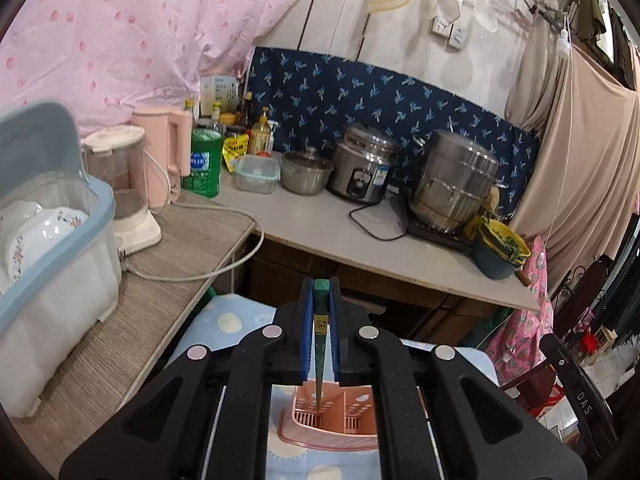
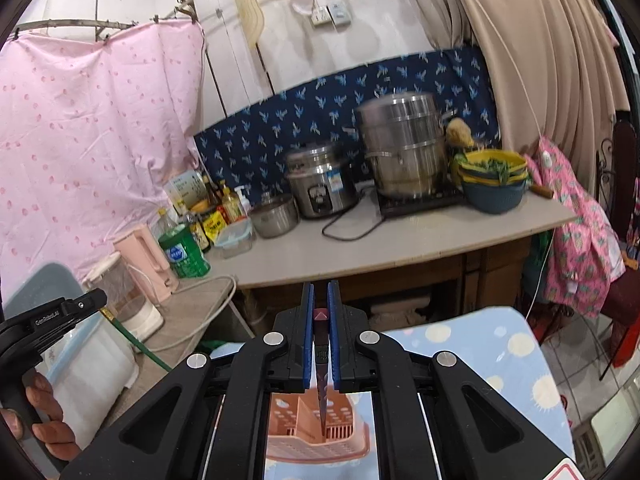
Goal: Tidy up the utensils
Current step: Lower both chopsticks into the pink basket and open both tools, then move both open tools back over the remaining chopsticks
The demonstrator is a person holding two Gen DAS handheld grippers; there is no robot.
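Observation:
My left gripper [image 1: 321, 285] is shut on a green chopstick [image 1: 320, 340]. It hangs tip down over a pink slotted utensil holder [image 1: 340, 424] on the blue patterned cloth. My right gripper [image 2: 321, 286] is shut on a dark red chopstick [image 2: 321, 320], whose tip points down at the same pink holder [image 2: 312, 440]. At the left edge of the right wrist view, a hand [image 2: 44, 412] holds the left gripper [image 2: 96, 298] with the green chopstick [image 2: 132, 340] slanting down from it. Whether either tip is inside a compartment I cannot tell.
A blue dish box [image 1: 52, 240] with plates, a blender [image 1: 128, 200] and a pink kettle [image 1: 164, 156] stand on the wooden counter at left. Bottles, a pot [image 1: 306, 172], a rice cooker [image 1: 362, 168], a steamer [image 1: 456, 180] and stacked bowls [image 1: 500, 248] crowd the grey counter.

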